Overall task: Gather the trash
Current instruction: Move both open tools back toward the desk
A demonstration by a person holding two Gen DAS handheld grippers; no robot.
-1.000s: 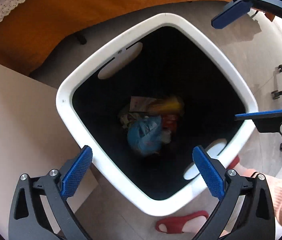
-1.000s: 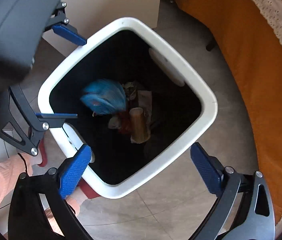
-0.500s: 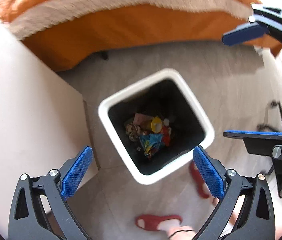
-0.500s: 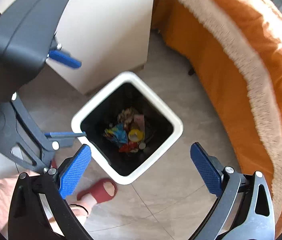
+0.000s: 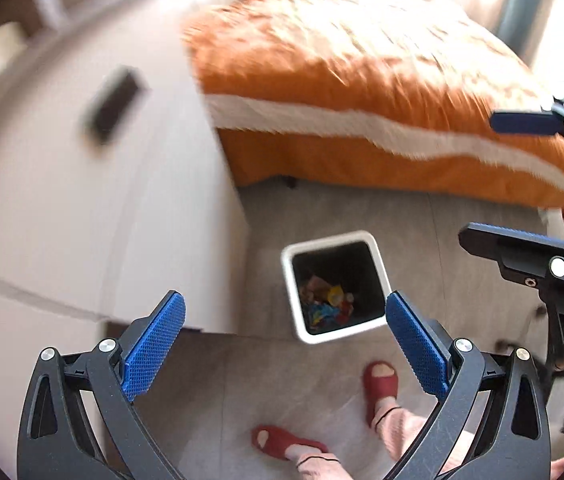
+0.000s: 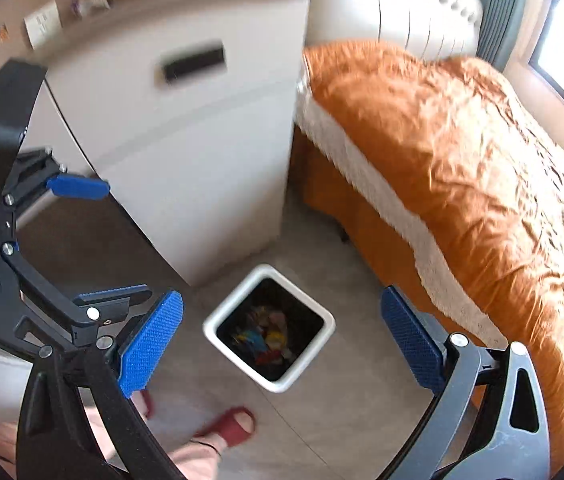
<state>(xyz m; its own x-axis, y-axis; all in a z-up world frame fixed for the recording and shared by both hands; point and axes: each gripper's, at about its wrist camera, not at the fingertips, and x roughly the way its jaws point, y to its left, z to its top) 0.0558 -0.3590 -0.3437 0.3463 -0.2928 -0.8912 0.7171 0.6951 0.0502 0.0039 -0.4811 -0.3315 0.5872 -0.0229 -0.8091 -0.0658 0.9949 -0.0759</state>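
A white square trash bin [image 5: 295, 295] stands on the grey tile floor, far below both grippers; it also shows in the right wrist view [image 6: 217, 316]. Several colourful wrappers and scraps [image 5: 328, 304] lie at its bottom, also seen in the right wrist view [image 6: 267, 338]. My left gripper [image 5: 282, 344] is open and empty, high above the floor. My right gripper [image 6: 279, 350] is open and empty too, at about the same height. Each gripper shows at the edge of the other's view.
A white bedside cabinet [image 6: 185, 152] stands left of the bin. A bed with an orange cover [image 6: 462, 152] and white lace trim lies on its right. The person's feet in red slippers [image 5: 380, 380] stand on the floor near the bin.
Both grippers have risen far above the bin, which now looks small below. The views tilted up onto the cabinet and bed. Both stayed open and empty.
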